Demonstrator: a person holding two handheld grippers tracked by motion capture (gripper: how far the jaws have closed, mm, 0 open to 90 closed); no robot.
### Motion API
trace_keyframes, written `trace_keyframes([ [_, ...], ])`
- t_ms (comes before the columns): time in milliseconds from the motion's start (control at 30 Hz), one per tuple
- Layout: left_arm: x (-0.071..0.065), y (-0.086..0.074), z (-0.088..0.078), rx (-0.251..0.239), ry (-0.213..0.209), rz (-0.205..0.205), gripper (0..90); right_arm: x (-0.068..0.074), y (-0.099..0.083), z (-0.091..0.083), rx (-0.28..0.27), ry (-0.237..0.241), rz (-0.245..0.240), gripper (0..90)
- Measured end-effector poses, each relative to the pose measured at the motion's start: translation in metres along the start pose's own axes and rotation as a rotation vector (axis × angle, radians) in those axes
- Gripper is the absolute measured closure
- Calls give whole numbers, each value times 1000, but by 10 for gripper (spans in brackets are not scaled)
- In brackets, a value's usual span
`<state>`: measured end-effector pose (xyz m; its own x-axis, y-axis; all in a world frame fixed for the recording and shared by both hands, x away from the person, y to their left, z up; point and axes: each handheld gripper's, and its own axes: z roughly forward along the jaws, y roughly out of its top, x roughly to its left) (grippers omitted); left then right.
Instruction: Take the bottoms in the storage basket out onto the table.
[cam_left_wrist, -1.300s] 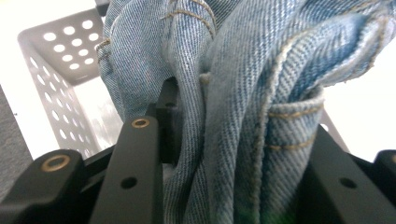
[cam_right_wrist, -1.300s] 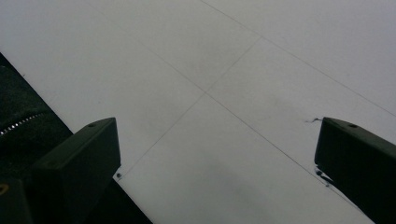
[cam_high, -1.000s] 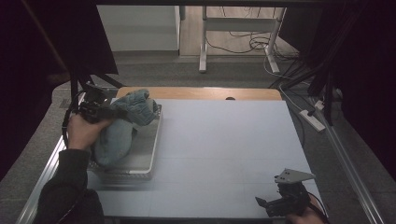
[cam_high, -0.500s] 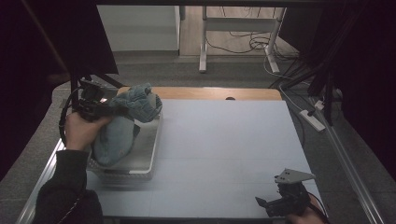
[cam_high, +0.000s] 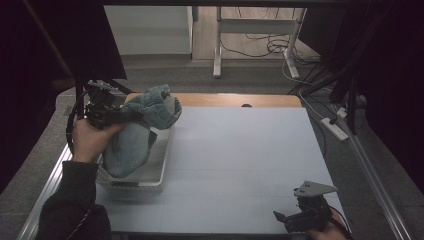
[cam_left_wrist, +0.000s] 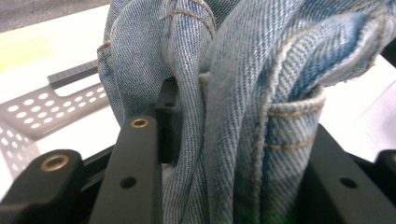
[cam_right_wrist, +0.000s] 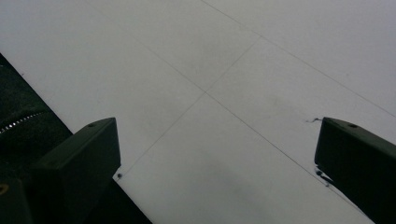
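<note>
Our left claw (cam_high: 131, 116), clamped on crumpled blue denim jeans (cam_high: 132, 145), has lifted them higher from the perforated white basket (cam_high: 150, 176); right claw (cam_high: 292, 220) waits wide.

Pale grey-white desk (cam_high: 240, 160) w/ faint seam lines is taking up most of the high view; a light wooden strip (cam_high: 235, 100) is running along its far edge. A metal-legged frame (cam_high: 250, 40) is standing on the floor beyond, w/ black cables (cam_high: 255, 47) lying loose under it. At the right, a white power strip (cam_high: 336, 129) is lying beside the desk near an aluminium rail (cam_high: 372, 180).
</note>
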<state>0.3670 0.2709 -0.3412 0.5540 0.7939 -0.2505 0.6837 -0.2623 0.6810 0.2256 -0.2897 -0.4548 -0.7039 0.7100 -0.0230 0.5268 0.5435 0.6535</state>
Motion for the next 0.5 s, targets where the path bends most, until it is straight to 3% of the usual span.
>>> trace_keyframes([
  [500, -23, 13, 13, 2, -42, 44, 621, -1, 0, -1, -7, -1, 9, 8],
])
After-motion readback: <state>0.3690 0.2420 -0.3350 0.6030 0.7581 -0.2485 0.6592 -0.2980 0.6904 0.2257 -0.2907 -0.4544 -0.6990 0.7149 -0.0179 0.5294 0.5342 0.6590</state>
